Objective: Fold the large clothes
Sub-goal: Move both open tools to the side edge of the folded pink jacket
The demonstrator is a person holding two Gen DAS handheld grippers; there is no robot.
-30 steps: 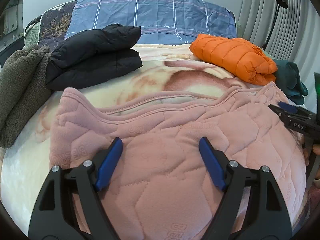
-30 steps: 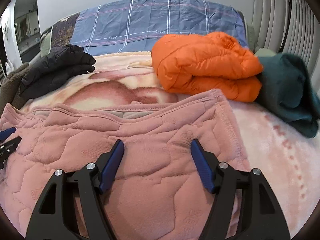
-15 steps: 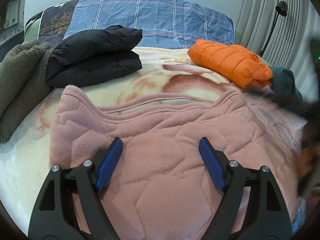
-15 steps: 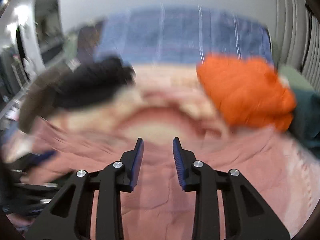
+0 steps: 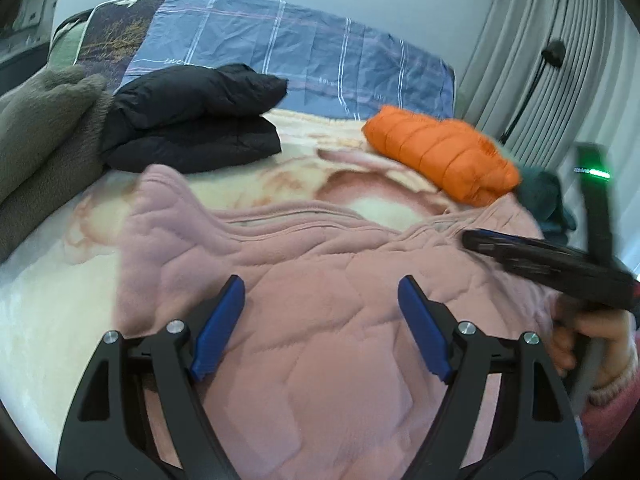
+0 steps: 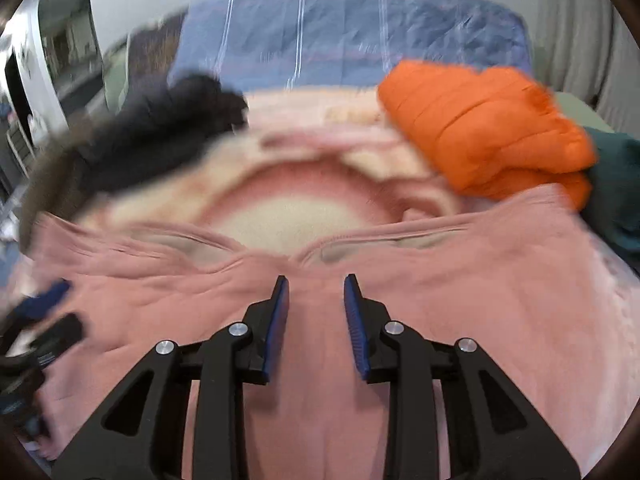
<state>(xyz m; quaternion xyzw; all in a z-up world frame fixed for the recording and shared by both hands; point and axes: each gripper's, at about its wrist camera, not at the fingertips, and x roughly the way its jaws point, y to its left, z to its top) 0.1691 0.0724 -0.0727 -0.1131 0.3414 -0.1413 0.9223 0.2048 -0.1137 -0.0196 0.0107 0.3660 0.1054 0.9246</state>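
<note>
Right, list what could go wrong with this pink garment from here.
1. The right tool has narrowed its jaws, yet no cloth shows between them; lifting now may leave the pink garment behind.
2. The left tool hangs wide open above the cloth, so a one-sided pull could skew the fold.
3. The orange jacket sits at the garment's far right corner and could get dragged along.

The right gripper (image 6: 316,294) has narrowed its jaws, nothing between them, and now sits over the pink garment's (image 6: 460,300) middle.
</note>
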